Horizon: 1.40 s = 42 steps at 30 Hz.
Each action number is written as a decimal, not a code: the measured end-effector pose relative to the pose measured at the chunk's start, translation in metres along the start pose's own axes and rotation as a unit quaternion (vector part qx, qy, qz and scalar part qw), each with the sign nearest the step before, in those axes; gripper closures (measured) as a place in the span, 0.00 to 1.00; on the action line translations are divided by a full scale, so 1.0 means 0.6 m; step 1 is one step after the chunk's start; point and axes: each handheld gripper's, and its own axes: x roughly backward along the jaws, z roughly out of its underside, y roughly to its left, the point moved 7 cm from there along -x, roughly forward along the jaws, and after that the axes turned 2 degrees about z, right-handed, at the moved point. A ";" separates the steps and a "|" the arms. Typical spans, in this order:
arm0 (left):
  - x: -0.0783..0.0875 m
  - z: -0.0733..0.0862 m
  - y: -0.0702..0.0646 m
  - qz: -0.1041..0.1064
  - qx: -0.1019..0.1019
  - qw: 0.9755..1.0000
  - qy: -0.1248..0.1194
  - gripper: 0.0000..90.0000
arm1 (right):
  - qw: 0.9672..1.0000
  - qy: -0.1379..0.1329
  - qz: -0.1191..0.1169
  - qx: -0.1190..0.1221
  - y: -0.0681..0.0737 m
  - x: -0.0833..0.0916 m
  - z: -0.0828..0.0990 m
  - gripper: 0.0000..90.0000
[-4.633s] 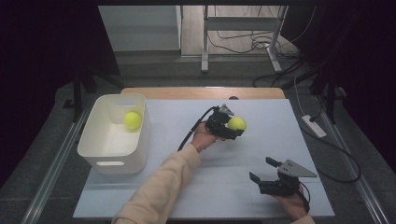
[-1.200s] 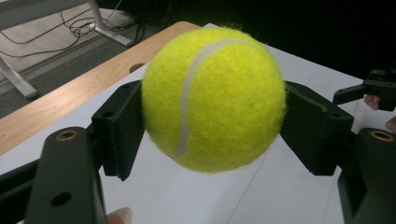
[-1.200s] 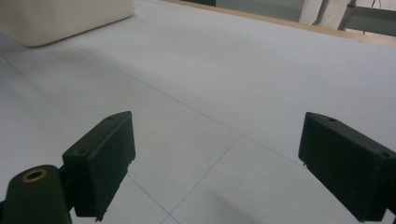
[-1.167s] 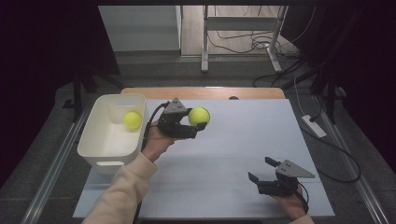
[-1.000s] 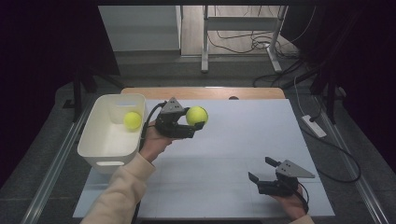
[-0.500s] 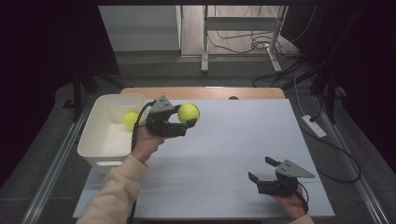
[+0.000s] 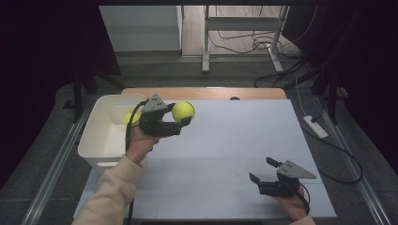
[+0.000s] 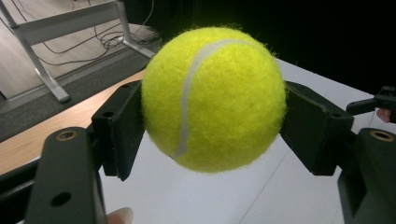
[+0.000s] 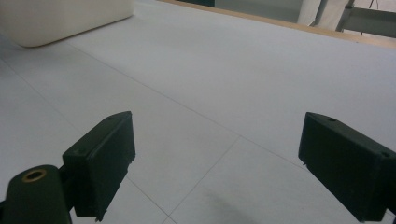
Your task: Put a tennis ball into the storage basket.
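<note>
A yellow tennis ball is clamped between the black jaws of my left gripper, held in the air by the right rim of the white bin. The left gripper view has the ball close up, with a pad pressing on each side of it, so that gripper is shut on it. A second tennis ball lies inside the bin, partly hidden behind the gripper body. My right gripper rests low at the front right of the white table, jaws wide apart with nothing between them.
The white tabletop stretches between the two hands. Its far wooden edge borders a dark floor with cables and a metal stand leg. The bin's corner appears at the upper left of the right gripper view.
My left hand has carried the tennis ball leftward across the table toward the bin and slightly upward. The right gripper has stayed where it was, still open.
</note>
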 end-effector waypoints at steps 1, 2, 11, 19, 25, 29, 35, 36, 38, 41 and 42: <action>0.001 0.000 0.001 -0.001 0.000 1.000 0.000 0.30 | 1.000 0.000 0.000 0.000 0.000 0.000 0.000 0.12; 0.003 -0.001 0.002 -0.002 0.001 1.000 -0.001 0.30 | 1.000 0.000 0.000 0.000 0.000 0.000 0.000 0.12; 0.022 -0.002 0.013 -0.012 0.008 1.000 -0.011 0.30 | 1.000 -0.001 0.000 0.001 0.001 0.001 -0.001 0.12; 0.037 -0.004 0.021 -0.022 0.009 1.000 -0.017 0.30 | 1.000 -0.001 0.000 0.001 0.001 0.001 -0.001 0.12; 0.051 -0.004 0.029 -0.030 0.012 0.999 -0.021 0.30 | 1.000 -0.002 -0.001 0.001 0.001 0.001 -0.002 0.12; 0.060 -0.003 0.037 -0.038 0.015 0.999 -0.023 0.30 | 1.000 -0.002 -0.002 0.002 0.002 0.001 -0.002 0.12; 0.073 0.001 0.054 -0.051 0.022 0.998 -0.025 0.30 | 1.000 -0.001 0.000 0.002 0.001 0.000 -0.002 0.12; 0.076 0.002 0.057 -0.053 0.024 0.998 -0.025 0.30 | 1.000 -0.001 0.000 0.002 0.001 0.000 -0.002 0.12; 0.080 0.005 0.062 -0.058 0.027 0.998 -0.025 0.30 | 1.000 -0.001 0.000 0.002 0.001 0.000 -0.002 0.12; 0.086 0.009 0.070 -0.065 0.031 0.997 -0.024 0.30 | 1.000 -0.002 -0.001 0.003 0.002 0.000 -0.002 0.12; 0.088 0.010 0.074 -0.067 0.032 0.997 -0.023 0.30 | 1.000 -0.001 -0.001 0.003 0.001 0.000 -0.002 0.12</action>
